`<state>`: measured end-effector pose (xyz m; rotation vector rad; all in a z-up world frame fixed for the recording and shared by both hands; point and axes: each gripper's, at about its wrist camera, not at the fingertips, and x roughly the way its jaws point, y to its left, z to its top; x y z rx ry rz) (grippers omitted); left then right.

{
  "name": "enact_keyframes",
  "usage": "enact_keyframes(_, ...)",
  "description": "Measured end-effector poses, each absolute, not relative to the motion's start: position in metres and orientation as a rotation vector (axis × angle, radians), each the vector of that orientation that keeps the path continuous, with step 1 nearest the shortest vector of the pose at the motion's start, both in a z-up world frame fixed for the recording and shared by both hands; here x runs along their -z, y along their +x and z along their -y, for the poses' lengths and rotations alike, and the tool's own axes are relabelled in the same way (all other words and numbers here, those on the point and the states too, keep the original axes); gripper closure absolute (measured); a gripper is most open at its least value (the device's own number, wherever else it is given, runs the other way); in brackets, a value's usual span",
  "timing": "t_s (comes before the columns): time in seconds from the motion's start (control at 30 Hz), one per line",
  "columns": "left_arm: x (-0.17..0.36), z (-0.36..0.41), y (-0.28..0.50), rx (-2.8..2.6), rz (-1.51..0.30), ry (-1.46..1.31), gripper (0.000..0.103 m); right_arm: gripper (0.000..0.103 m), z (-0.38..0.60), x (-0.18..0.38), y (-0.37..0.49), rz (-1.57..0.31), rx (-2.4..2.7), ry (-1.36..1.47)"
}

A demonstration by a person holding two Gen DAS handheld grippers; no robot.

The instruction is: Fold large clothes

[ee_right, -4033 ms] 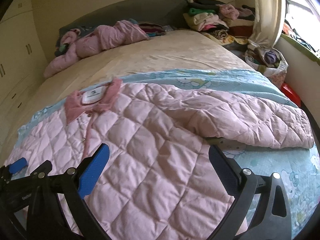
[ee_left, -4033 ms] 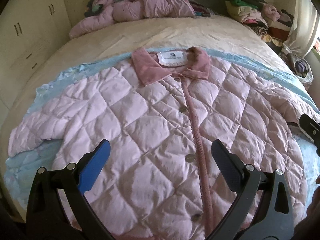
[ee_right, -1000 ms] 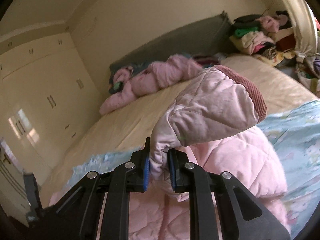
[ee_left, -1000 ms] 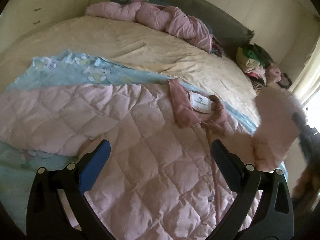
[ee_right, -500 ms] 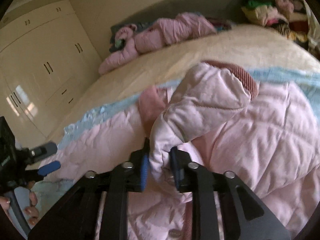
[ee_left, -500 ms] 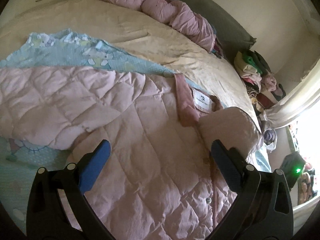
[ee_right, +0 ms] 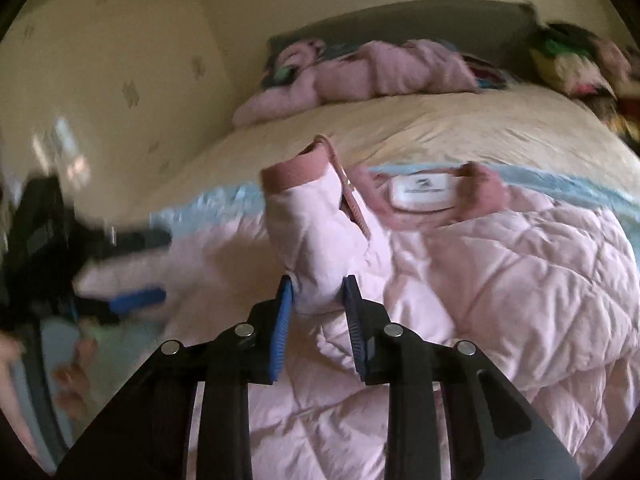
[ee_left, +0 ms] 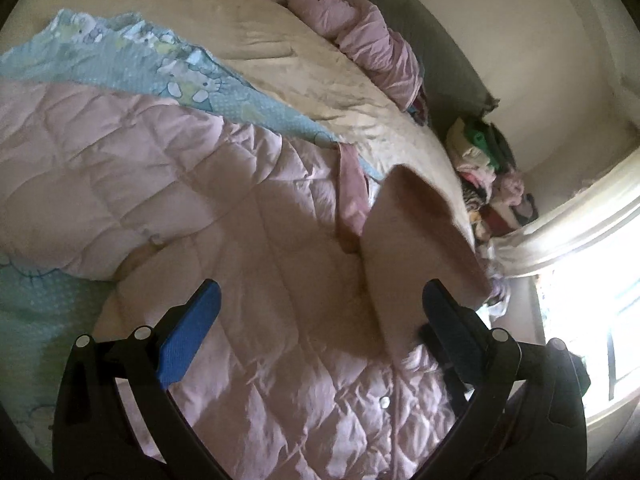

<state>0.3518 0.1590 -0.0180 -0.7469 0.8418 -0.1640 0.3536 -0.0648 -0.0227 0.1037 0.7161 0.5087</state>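
Observation:
A pink quilted jacket (ee_left: 260,240) lies front up on the bed, its collar label (ee_right: 424,190) facing me. The right sleeve (ee_right: 312,220), with its darker ribbed cuff, is folded in over the chest. My right gripper (ee_right: 316,284) has the sleeve's edge between its blue pads, which press on it while the jaws close. In the left wrist view the same sleeve (ee_left: 412,248) stands up over the jacket's front. My left gripper (ee_left: 320,292) hovers open above the jacket's left side with nothing between its fingers. It shows blurred at the left of the right wrist view (ee_right: 136,296).
A light blue cartoon blanket (ee_left: 140,60) lies under the jacket on a cream bedspread (ee_left: 280,52). Another pink garment (ee_right: 380,72) lies by the grey headboard. Folded clothes (ee_left: 488,160) are piled at the far corner near a bright window (ee_left: 600,280). A person's hand (ee_right: 72,376) is at the lower left.
My right gripper has carried the sleeve down and across onto the jacket's chest, and its pads stand a little wider apart. My left gripper rolled and sank slightly, staying open.

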Motion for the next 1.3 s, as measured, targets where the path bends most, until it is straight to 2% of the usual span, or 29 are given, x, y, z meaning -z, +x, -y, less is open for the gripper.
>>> enact_keyframes(0.2, 0.038, -0.164, 0.358, 0.227, -0.873, -0.863, 0.008, 0.075, 0.044, 0.046, 0.362, -0.841, -0.577, 0.093)
enact_keyframes(0.27, 0.045, -0.159, 0.361, 0.252, -0.886, -0.875, 0.008, 0.071, 0.041, 0.051, 0.358, -0.865, -0.594, 0.075)
enact_keyframes(0.33, 0.052, -0.151, 0.365, 0.264, -0.908, -0.858, 0.008, 0.059, 0.045, 0.048, 0.358, -0.893, -0.623, 0.105)
enact_keyframes(0.37, 0.054, -0.147, 0.366, 0.274, -0.917, -0.855, 0.008, 0.057, 0.051, 0.045, 0.358, -0.892, -0.626, 0.139)
enact_keyframes(0.47, 0.067, -0.134, 0.372, 0.317, -0.939, -0.872, 0.009, 0.054, 0.074, 0.036, 0.353, -0.873, -0.606, 0.206)
enact_keyframes(0.53, 0.072, -0.126, 0.373, 0.305, -0.933, -0.840, 0.012, 0.053, 0.091, 0.033, 0.349, -0.865, -0.576, 0.219)
enact_keyframes(0.57, 0.072, -0.124, 0.374, 0.293, -0.930, -0.817, 0.027, 0.053, 0.101, 0.032, 0.347, -0.863, -0.555, 0.222)
enact_keyframes(0.6, 0.072, -0.121, 0.376, 0.287, -0.926, -0.793, 0.050, 0.053, 0.107, 0.032, 0.346, -0.863, -0.540, 0.224)
enact_keyframes(0.63, 0.073, -0.119, 0.377, 0.274, -0.929, -0.768, 0.059, 0.053, 0.119, 0.032, 0.344, -0.865, -0.513, 0.228)
enact_keyframes(0.67, 0.073, -0.116, 0.378, 0.255, -0.929, -0.731, 0.078, 0.053, 0.128, 0.033, 0.341, -0.866, -0.490, 0.233)
enact_keyframes(0.7, 0.072, -0.113, 0.378, 0.267, -0.927, -0.699, 0.089, 0.053, 0.138, 0.034, 0.339, -0.867, -0.466, 0.241)
enact_keyframes(0.97, 0.031, -0.135, 0.368, 0.203, -0.807, -0.571, 0.091, 0.053, 0.213, 0.030, 0.343, -0.800, -0.243, 0.267)
enact_keyframes(1.17, 0.057, -0.137, 0.372, 0.125, -0.897, -0.492, 0.091, 0.053, 0.233, 0.032, 0.362, -0.783, -0.127, 0.221)
enact_keyframes(1.3, 0.066, -0.140, 0.372, 0.113, -0.922, -0.494, 0.090, 0.053, 0.234, 0.047, 0.384, -0.836, -0.090, 0.208)
